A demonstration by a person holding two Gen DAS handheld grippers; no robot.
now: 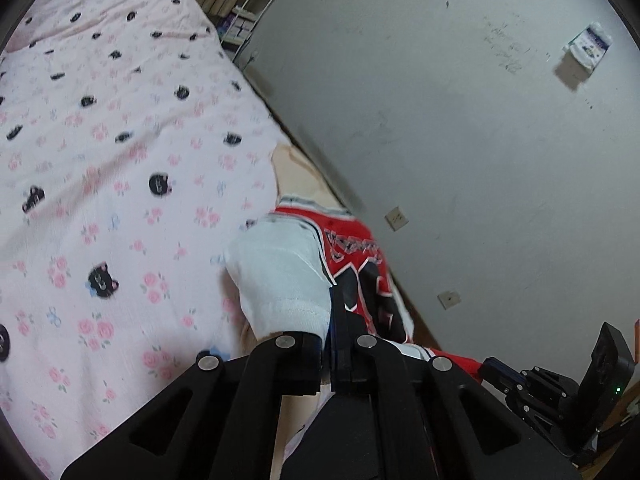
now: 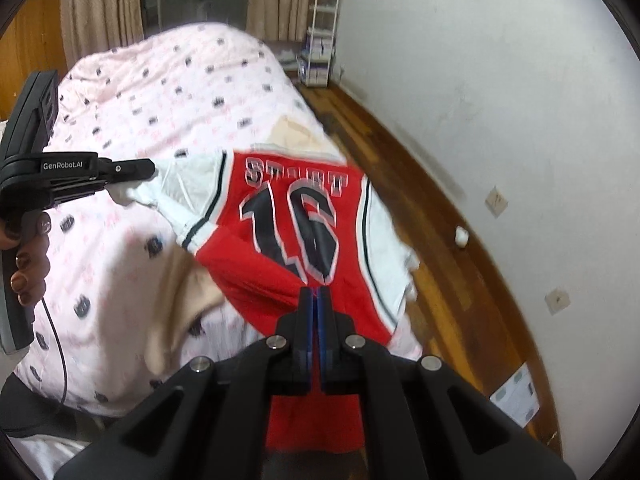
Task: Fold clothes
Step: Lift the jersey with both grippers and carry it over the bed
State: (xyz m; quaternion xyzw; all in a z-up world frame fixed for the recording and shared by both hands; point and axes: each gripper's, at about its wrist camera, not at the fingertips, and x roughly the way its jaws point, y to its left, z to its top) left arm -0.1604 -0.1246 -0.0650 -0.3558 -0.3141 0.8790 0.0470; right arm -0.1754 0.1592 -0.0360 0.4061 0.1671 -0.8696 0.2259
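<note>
A red jersey (image 2: 288,216) with white sleeves and a black "16" lies spread near the right edge of the bed. In the right wrist view my right gripper (image 2: 316,300) is shut on the jersey's red lower hem, which is lifted toward the camera. My left gripper (image 2: 150,170), held in a person's hand (image 2: 30,264), pinches the white sleeve (image 2: 180,184) at the jersey's left. In the left wrist view that sleeve (image 1: 280,280) bunches over my left gripper (image 1: 331,320), hiding its left finger. The red body (image 1: 352,248) stretches beyond it. My right gripper (image 1: 490,366) shows at lower right.
A pink floral duvet (image 1: 120,160) with black bear faces covers the bed. A strip of wooden floor (image 2: 448,248) runs between the bed and the white wall (image 2: 480,80). A white wire rack (image 2: 322,40) stands in the far corner by beige curtains (image 2: 104,8).
</note>
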